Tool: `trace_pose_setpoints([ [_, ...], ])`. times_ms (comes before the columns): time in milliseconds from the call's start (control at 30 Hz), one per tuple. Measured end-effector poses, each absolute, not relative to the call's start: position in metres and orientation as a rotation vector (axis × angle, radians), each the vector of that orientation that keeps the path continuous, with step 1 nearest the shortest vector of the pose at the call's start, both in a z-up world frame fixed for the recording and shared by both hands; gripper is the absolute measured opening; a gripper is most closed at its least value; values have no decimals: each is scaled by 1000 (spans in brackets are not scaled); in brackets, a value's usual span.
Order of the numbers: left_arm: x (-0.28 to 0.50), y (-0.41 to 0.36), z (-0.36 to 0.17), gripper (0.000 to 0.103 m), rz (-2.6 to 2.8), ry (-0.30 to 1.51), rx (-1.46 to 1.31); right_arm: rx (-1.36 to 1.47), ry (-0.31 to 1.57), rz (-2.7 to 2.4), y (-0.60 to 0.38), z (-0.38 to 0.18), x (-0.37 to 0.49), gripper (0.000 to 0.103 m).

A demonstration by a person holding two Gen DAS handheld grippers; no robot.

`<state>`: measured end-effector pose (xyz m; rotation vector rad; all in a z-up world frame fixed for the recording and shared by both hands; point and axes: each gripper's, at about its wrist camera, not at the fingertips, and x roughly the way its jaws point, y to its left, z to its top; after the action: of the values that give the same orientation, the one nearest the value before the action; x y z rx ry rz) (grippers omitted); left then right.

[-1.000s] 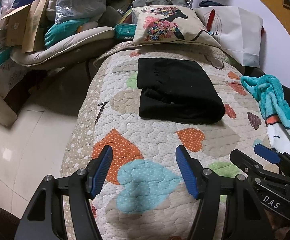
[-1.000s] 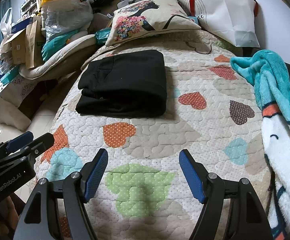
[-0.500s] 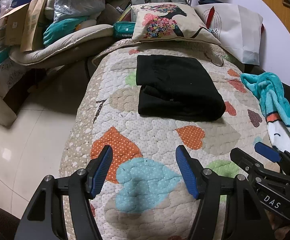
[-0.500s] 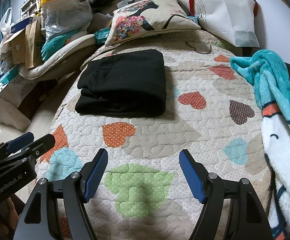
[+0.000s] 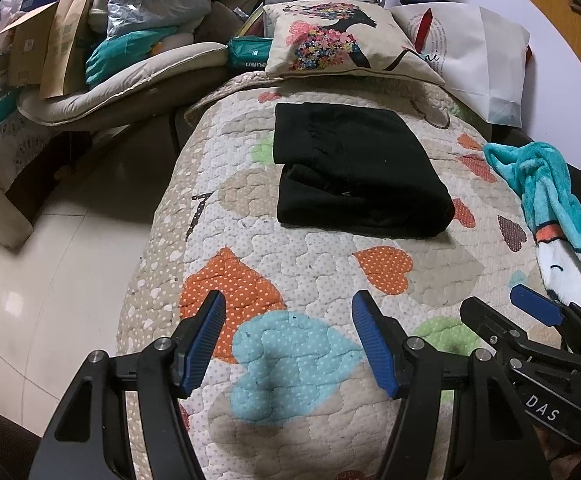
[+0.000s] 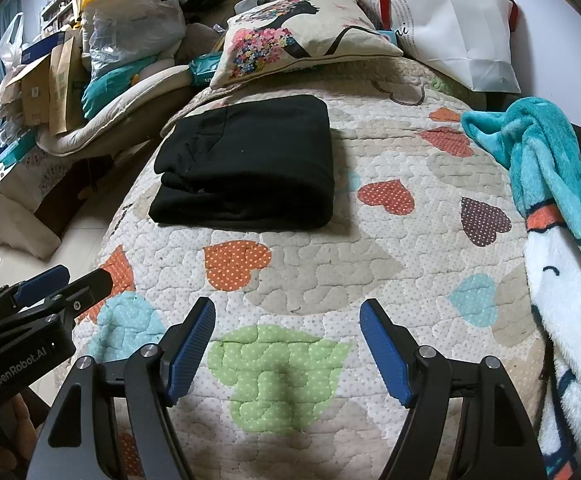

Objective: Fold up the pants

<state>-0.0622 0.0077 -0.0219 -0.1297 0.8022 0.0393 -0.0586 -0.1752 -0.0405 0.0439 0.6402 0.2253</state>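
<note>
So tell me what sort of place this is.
Most likely a lived-in room at home, used partly for storage: a heart-patterned quilt covers a bed or sofa with a printed cushion, and cardboard boxes and bags pile up beside it.

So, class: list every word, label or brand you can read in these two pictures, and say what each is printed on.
"DAS": black body of the right tongs, seen from the left camera.
"GenRobot.AI": black body of the left tongs, seen from the right camera.
Curved print on the white paper bag: too small to read.
Lettering on the teal packet and brown cardboard boxes: blurred.
</note>
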Motion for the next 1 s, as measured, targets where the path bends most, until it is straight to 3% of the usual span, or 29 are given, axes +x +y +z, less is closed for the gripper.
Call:
trace_pose_setpoints([
  [367,-68,6,-12,66,84,731,-96,42,639,225,-175,-41,-58,80],
  [433,-71,8,-4,83,104,680,-90,41,633,222,-175,-41,-59,81],
  [533,-82,12,16,90,134,550,-87,40,620,217,-175,-39,-60,81],
  [600,-85,14,26,101,149,496,-75,39,611,212,-176,-37,-62,81],
  [700,-87,12,36,103,197,440,-30,39,607,210,-176,-36,-62,81],
  [1000,-68,13,3,103,157,681,-80,50,614,204,-178,-36,-63,81],
])
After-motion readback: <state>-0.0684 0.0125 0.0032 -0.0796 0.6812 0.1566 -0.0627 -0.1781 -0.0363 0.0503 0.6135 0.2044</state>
